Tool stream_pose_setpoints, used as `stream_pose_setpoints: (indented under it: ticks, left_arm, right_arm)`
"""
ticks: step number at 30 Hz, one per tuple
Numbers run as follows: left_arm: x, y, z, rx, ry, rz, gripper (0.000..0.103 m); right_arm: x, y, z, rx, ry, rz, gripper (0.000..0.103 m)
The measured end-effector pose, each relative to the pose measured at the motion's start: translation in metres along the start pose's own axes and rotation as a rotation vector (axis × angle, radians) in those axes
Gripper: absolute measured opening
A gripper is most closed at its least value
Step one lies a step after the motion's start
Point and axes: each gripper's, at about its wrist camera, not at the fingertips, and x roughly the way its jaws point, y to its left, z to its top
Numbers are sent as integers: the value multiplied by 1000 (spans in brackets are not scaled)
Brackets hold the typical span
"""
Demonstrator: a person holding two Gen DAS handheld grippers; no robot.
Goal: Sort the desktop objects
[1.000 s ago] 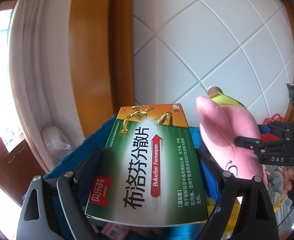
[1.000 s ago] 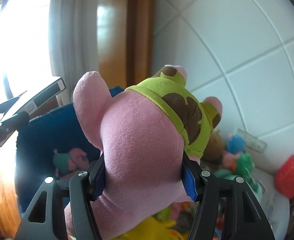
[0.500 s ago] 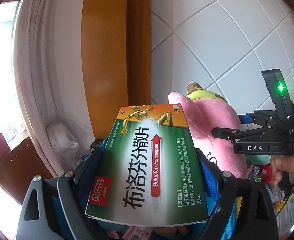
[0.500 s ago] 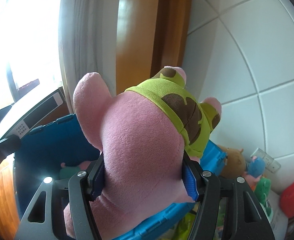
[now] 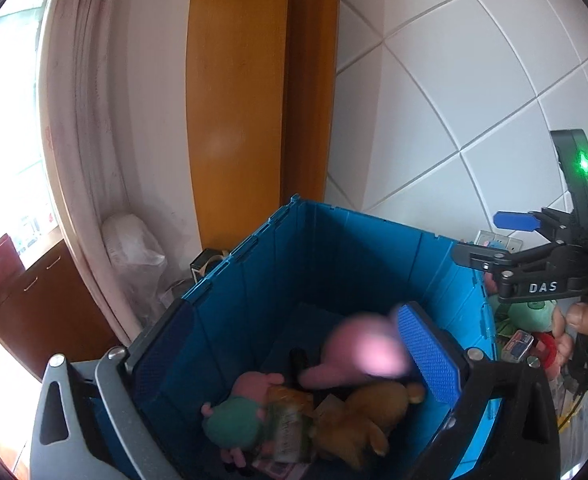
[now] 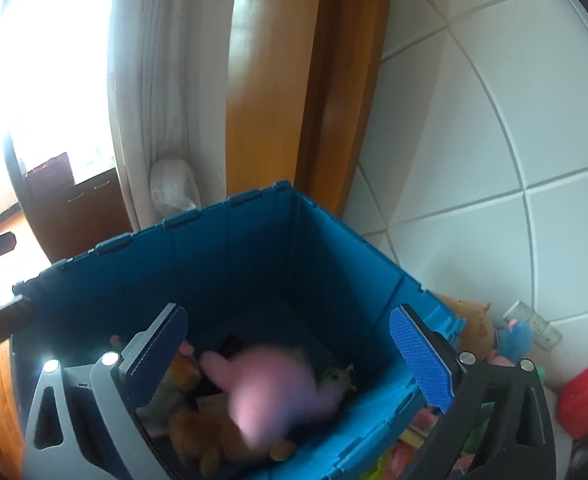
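Note:
A deep blue crate (image 5: pixel 334 248) (image 6: pixel 254 256) stands below both grippers. A pink plush toy (image 5: pixel 358 352) (image 6: pixel 274 392), blurred by motion, is falling inside it. The green medicine box (image 5: pixel 286 424) lies in the crate among a green-shirted plush (image 5: pixel 234 420) and a brown plush (image 5: pixel 366 416) (image 6: pixel 214 436). My left gripper (image 5: pixel 282 364) is open and empty above the crate. My right gripper (image 6: pixel 290 352) is open and empty above it too; it also shows in the left wrist view (image 5: pixel 490 240) at the right.
A white tiled wall (image 5: pixel 454 100), a wooden door frame (image 5: pixel 254 100) and a white curtain (image 5: pixel 94 140) stand behind the crate. Several plush toys (image 6: pixel 490 332), a red item (image 6: pixel 586 396) and a wall socket (image 6: pixel 534 324) are right of the crate.
Both grippers opened. The medicine box dropped from the left gripper into the crate, and the pink plush left the right gripper and is falling in.

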Motion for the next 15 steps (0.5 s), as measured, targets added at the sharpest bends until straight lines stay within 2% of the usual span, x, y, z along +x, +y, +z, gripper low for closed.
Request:
stream_pose_setpoints:
  ticks: [5,8,15]
  left_arm:
    - [-4,-7,-8,13,11,-20,103]
    - [-6,-19,-13,22,18,-33,103]
    - [-23,-61,-21,62,11,-49,103]
  right_arm:
    - [0,-7,-6,24,11,-3,102]
    - [-20,-15,-29,43,15,-5,102]
    - [-66,-32,-58,72,-1,-4,102]
